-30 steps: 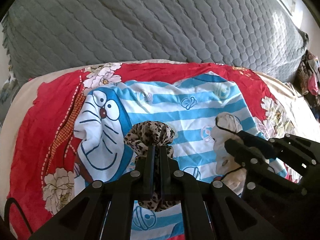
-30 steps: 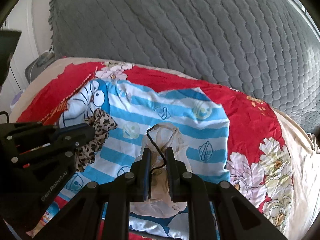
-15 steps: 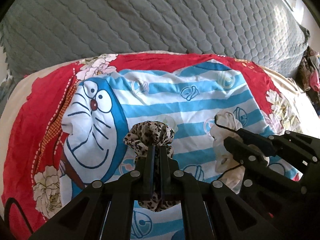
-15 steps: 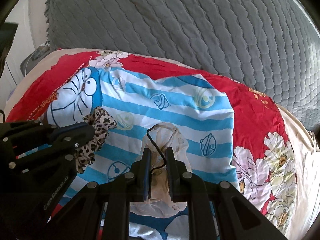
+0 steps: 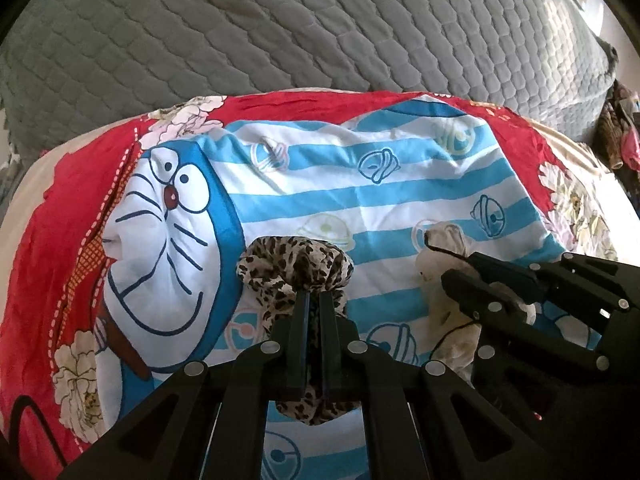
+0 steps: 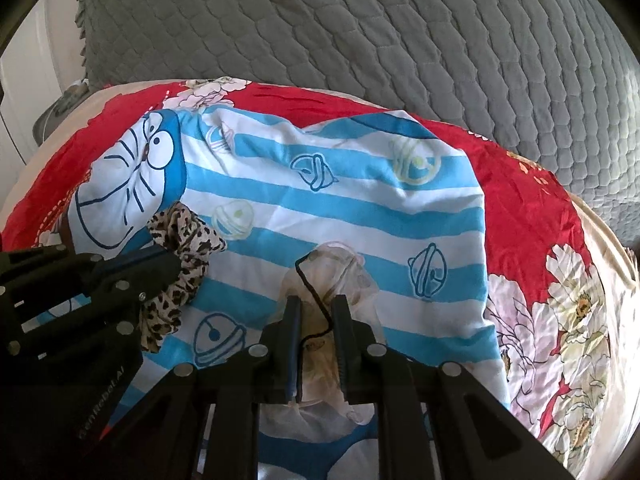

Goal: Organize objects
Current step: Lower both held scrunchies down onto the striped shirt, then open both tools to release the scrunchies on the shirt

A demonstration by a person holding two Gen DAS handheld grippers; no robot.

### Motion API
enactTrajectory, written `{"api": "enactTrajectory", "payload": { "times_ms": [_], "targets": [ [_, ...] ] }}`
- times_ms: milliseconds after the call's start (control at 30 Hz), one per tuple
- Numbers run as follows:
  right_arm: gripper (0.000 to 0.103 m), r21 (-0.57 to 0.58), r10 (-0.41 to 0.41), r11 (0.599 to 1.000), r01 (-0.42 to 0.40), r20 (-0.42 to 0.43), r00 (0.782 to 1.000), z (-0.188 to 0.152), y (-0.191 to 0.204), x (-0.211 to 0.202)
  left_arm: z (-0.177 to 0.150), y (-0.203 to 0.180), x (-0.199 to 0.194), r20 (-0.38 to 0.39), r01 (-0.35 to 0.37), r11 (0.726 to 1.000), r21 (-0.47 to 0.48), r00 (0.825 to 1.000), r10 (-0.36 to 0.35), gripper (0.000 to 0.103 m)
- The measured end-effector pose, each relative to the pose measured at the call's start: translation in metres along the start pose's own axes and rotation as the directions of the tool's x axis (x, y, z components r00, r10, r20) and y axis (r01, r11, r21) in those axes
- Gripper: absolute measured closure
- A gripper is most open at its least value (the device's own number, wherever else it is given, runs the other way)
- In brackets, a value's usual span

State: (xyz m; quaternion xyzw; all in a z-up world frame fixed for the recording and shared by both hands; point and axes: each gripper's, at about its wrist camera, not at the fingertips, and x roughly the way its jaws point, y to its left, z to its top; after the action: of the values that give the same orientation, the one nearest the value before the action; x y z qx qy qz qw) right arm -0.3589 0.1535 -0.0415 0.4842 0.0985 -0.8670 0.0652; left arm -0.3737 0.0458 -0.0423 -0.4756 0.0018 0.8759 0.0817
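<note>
Leopard-print scrunchie (image 5: 296, 268) sat clamped in the left gripper (image 5: 314, 300), above a blue-striped cartoon sheet (image 5: 360, 184). Beside it, the right gripper (image 6: 316, 304) pinched a cream scrunchie (image 6: 340, 276) with a black cord over the same sheet.

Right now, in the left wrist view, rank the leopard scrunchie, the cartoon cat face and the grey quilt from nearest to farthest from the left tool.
1. leopard scrunchie, clamped in the left tool.
2. cartoon cat face, left on the striped cloth.
3. grey quilt, across the top, behind everything.
</note>
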Motion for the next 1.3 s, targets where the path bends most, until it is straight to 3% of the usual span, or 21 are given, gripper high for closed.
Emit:
{"api": "enactTrajectory", "payload": {
  "times_ms": [333,533,967,1067,1300],
  "targets": [
    [0.084,-0.009,-0.006,1.000,0.006,0.013,1.000,-0.003,0.003,0.001,0.000,0.001,0.001,0.000,-0.007,1.000,0.010,1.000,0.007,0.094],
    [0.073,-0.004,-0.013,1.000,0.013,0.016,1.000,-0.002,0.003,-0.001,0.003,0.004,-0.002,-0.006,-0.003,1.000,-0.008,1.000,0.003,0.089],
    [0.056,0.022,-0.026,0.999,0.025,0.040,0.999,0.001,-0.005,-0.013,0.002,0.014,-0.016,0.006,0.009,1.000,-0.014,1.000,-0.009,0.052],
    [0.052,0.024,-0.030,0.999,0.028,0.048,0.998,0.002,-0.006,-0.017,0.003,0.016,-0.019,-0.006,0.036,0.999,-0.015,0.999,-0.036,0.050],
    [0.047,0.031,-0.029,0.999,0.027,0.062,0.998,0.003,-0.009,-0.025,0.005,0.019,-0.028,0.010,0.029,0.999,-0.019,1.000,-0.029,0.042]
  ]
}}
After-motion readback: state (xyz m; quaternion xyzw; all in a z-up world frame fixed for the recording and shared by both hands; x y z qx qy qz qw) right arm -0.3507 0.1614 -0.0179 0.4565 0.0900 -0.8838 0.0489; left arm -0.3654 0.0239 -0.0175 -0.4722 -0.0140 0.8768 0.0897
